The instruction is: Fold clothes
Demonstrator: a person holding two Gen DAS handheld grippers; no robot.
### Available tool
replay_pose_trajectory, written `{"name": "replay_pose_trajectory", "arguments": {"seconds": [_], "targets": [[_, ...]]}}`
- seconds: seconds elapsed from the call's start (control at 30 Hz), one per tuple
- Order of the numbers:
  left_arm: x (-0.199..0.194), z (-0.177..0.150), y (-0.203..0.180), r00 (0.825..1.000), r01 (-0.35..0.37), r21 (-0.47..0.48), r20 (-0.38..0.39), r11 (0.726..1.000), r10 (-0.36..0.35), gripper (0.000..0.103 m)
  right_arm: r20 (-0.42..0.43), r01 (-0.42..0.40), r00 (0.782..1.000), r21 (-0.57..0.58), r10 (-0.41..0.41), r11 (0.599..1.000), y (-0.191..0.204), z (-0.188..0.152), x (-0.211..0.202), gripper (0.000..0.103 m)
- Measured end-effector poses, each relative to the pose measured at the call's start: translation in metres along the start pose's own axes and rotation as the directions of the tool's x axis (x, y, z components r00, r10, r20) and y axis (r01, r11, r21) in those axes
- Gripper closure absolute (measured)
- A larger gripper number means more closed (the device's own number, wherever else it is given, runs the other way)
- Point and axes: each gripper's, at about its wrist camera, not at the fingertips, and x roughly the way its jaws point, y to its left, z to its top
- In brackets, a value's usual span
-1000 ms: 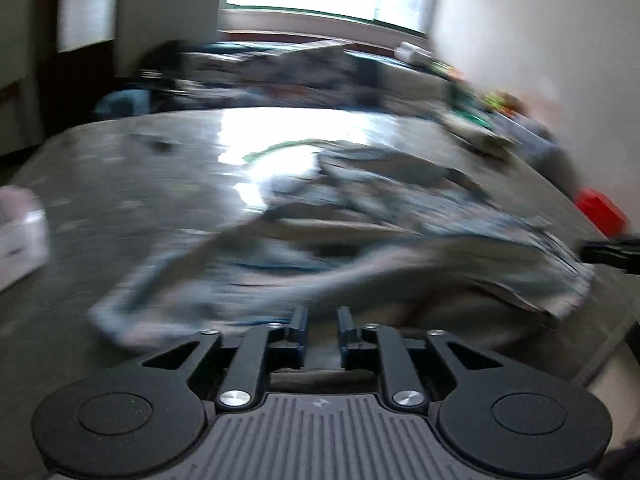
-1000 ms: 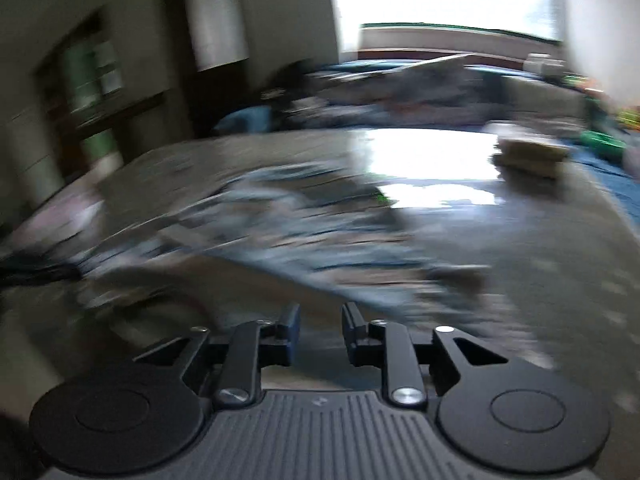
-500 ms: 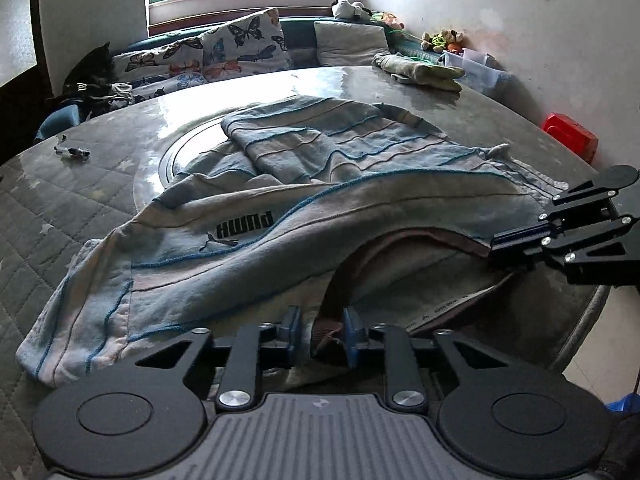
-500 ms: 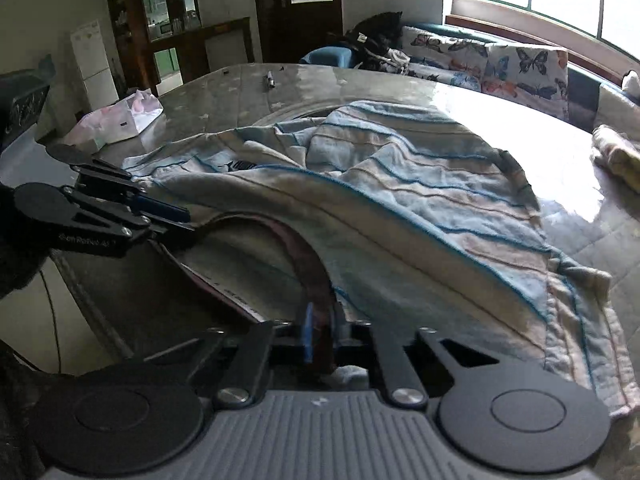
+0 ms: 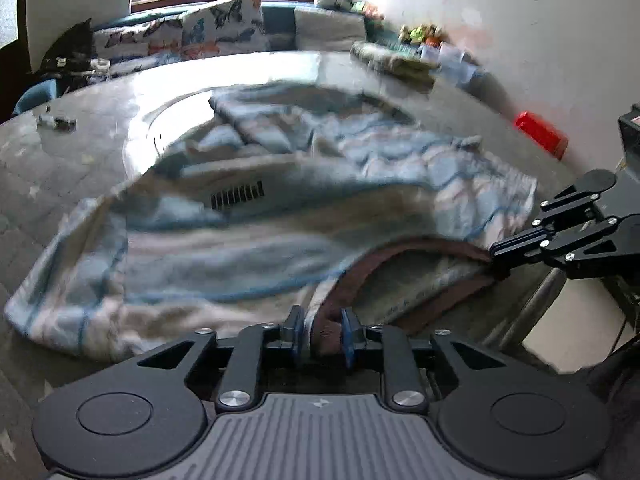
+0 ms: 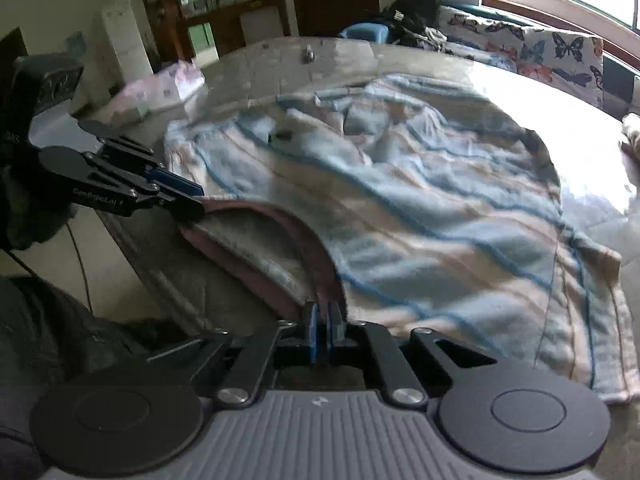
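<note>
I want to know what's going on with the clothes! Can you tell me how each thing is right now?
Striped shorts: spread rumpled on the table, brown waistband nearest, lifted at both grippers.
Left gripper: jaws opening, waistband between its pads.
Right gripper: nearly shut, pinching the waistband.
Table: bears the shorts.
Butterfly cushion: lies under the window.

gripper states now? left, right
Left gripper: jaws opening, waistband of the striped shorts between them.
Right gripper: shut on the same waistband.
</note>
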Motion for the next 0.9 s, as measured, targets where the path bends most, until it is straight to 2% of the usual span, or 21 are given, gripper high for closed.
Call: {"name": "replay_pose_trajectory", "arguments": {"seconds": [0.1, 0.2, 0.3, 0.37, 0.43, 0.53, 0.6, 0.77, 0.83, 0.87, 0.9], "targets": [[-0.004, 0.021, 0.011, 0.998, -0.039, -0.006, 0.051, 0.999, 0.039, 0.072, 0.065, 0.015, 0.998, 0.034, -0.017, 0.999, -0.020, 0.024, -0.014, 0.095], [0.002, 0.046, 0.027, 0.990, -0.101, -0.034, 0.094, 0.994, 0.103, 0.072, 0.121, 0.077, 0.989, 0.086, -0.087, 0.993, -0.047, 0.052, -0.011, 0.093], [0.022, 0.073, 0.046, 0.977, -0.181, -0.064, 0.103, 0.981, 0.187, 0.073, 0.155, 0.133, 0.975, 0.154, -0.157, 0.979, -0.079, 0.079, 0.002, 0.092], [0.036, 0.091, 0.059, 0.965, -0.233, -0.079, 0.104, 0.969, 0.241, 0.073, 0.160, 0.165, 0.966, 0.215, -0.202, 0.962, -0.105, 0.097, 0.017, 0.088], [0.051, 0.105, 0.069, 0.961, -0.252, -0.079, 0.099, 0.964, 0.259, 0.073, 0.163, 0.205, 0.954, 0.265, -0.253, 0.942, -0.130, 0.111, 0.032, 0.079], [0.076, 0.125, 0.078, 0.958, -0.270, -0.048, 0.087, 0.962, 0.273, 0.072, 0.145, 0.245, 0.941, 0.330, -0.305, 0.912, -0.166, 0.130, 0.060, 0.079], [0.090, 0.132, 0.081, 0.957, -0.279, -0.018, 0.070, 0.960, 0.280, 0.072, 0.123, 0.242, 0.945, 0.356, -0.303, 0.902, -0.182, 0.138, 0.080, 0.079], [0.121, 0.140, 0.091, 0.958, -0.286, 0.023, 0.018, 0.958, 0.285, 0.072, 0.049, 0.262, 0.954, 0.340, -0.295, 0.903, -0.197, 0.144, 0.119, 0.078], [0.127, 0.140, 0.094, 0.964, -0.265, 0.033, 0.007, 0.964, 0.265, 0.072, 0.037, 0.262, 0.956, 0.338, -0.291, 0.904, -0.199, 0.143, 0.126, 0.078], [0.130, 0.141, 0.095, 0.968, -0.252, 0.038, 0.003, 0.967, 0.252, 0.072, 0.037, 0.260, 0.957, 0.334, -0.288, 0.906, -0.198, 0.143, 0.127, 0.080], [0.133, 0.141, 0.095, 0.971, -0.238, 0.042, -0.001, 0.970, 0.239, 0.075, 0.039, 0.259, 0.957, 0.325, -0.286, 0.910, -0.196, 0.143, 0.127, 0.089]]}}
